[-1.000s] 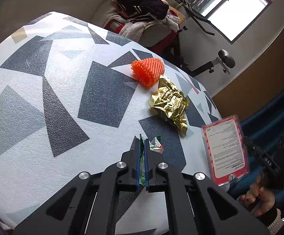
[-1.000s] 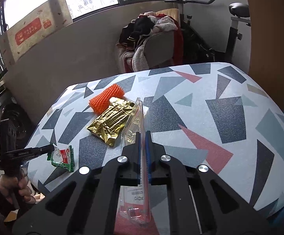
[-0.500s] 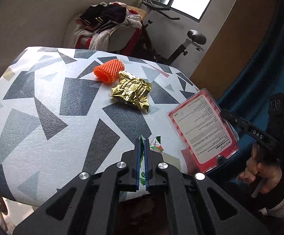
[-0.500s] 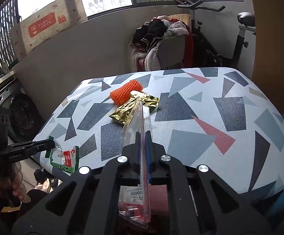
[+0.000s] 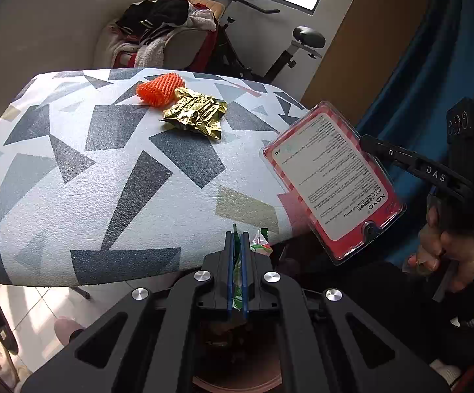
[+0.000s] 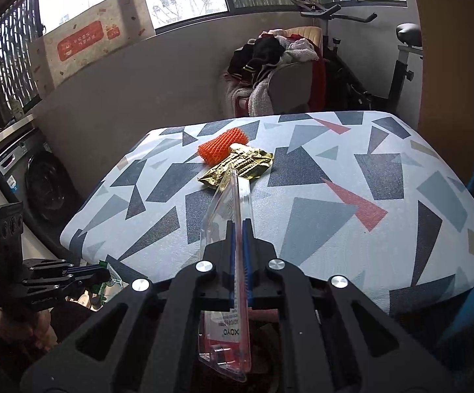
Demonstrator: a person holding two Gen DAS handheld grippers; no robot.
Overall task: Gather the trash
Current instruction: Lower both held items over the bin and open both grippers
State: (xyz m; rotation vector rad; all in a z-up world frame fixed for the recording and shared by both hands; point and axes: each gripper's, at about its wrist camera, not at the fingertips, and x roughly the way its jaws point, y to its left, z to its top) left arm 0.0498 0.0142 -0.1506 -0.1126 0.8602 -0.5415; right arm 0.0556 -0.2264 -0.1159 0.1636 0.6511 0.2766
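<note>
A small green and white wrapper (image 5: 237, 268) is pinched edge-on between the blue pads of the left gripper (image 5: 236, 245), held off the near edge of the patterned table (image 5: 112, 177). The clear blister pack (image 6: 233, 216) with its red card sits clamped upright in the right gripper (image 6: 239, 229), also out past the table's edge. On the tabletop a crumpled gold foil packet (image 5: 196, 116) lies touching an orange foam net (image 5: 158, 90), well apart from both tongs
</note>
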